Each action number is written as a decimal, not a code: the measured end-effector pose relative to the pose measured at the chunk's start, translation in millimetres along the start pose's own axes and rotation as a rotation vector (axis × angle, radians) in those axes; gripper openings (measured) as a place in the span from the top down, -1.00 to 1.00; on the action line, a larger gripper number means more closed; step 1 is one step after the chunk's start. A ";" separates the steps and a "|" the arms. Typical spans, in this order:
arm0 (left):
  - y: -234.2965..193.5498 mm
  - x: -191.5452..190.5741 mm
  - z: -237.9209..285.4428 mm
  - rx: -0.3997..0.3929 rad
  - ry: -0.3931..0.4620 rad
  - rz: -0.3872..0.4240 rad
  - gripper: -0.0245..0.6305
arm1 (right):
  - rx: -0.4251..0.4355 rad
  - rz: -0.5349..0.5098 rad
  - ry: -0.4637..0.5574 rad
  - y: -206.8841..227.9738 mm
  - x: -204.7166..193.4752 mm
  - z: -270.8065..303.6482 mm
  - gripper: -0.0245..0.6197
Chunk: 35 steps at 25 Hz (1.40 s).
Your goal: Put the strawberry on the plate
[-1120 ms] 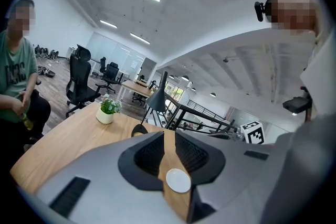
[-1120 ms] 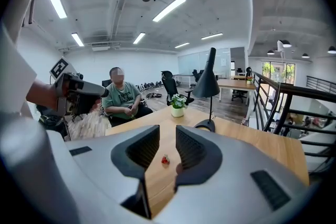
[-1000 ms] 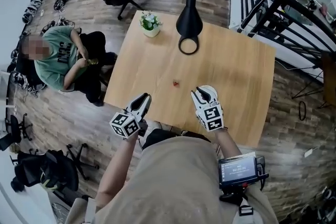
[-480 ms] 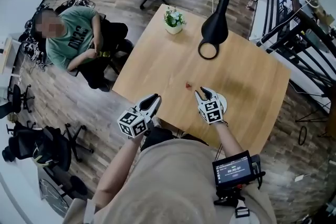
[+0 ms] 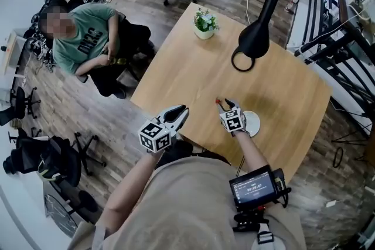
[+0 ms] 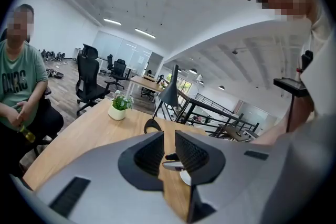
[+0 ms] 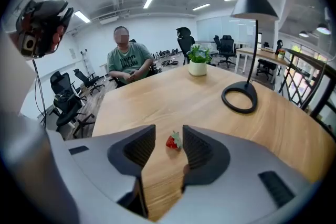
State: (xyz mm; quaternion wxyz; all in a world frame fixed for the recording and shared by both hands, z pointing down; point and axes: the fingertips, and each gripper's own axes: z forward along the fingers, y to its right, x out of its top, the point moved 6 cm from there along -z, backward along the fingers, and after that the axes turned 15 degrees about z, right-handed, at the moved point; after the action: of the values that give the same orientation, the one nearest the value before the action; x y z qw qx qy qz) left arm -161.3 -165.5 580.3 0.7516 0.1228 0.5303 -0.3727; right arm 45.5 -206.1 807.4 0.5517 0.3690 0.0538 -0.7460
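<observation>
**Item 1. Left gripper (image 5: 180, 111), grey moulded plastic, ribbed black pads.** It hangs off the bench's near edge at seven o'clock of the fruit. The jaws stand a little apart with nothing between them. It has no part in this step.

**Item 2. Small red strawberry with a green leafy cap (image 7: 172, 141).** It lies on the bare wood near the bench's front edge, not yet on the plate. It looks conical, glossy and soft-skinned, and would probably bruise under a hard squeeze.

**Item 3. Right gripper (image 7: 169, 136), same make, square-marker cube on its back.** It is low over the bench. The jaws are opening with the strawberry between them, nearer the right pad, and neither pad presses on it.
- Step in hand, as judged: the grasp.
- Centre the fruit between the pads.
- Close slowly across the red body rather than the cap.
- Stop at first firm contact.
- Lift clear before carrying it.

**Item 4. Small round white plate (image 5: 252, 122), smooth and glazed-looking.** It sits at four o'clock of the strawberry, close by and partly behind the right gripper, so the carry is short.

**Item 5. Square light-wood bench (image 5: 281, 96), matt with a fine grain.** It carries all of the above.

**Item 6. Black desk lamp with ring base (image 5: 243, 60), conical shade.** It stands at one o'clock, well apart.
</observation>
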 end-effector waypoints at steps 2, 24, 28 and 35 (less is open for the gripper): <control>-4.5 2.5 3.8 -0.012 -0.005 0.000 0.78 | -0.004 -0.013 -0.029 1.1 -2.0 14.8 0.45; -36.7 -2.6 -10.3 -0.022 -0.065 -0.003 0.78 | -0.106 0.020 -0.174 14.8 -26.6 88.5 0.45; -40.3 -5.6 -16.5 -0.008 -0.064 -0.012 0.78 | -0.106 0.029 -0.171 13.9 -25.1 90.9 0.45; -44.1 -8.1 -26.3 -0.008 -0.044 -0.018 0.78 | -0.096 0.086 -0.184 7.6 -31.7 87.2 0.47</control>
State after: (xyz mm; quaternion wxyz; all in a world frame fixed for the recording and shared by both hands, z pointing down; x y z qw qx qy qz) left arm -211.7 -177.3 586.1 0.7602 0.1069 0.5161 -0.3798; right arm 12.9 -226.6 892.2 0.6030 0.2742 0.0227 -0.7488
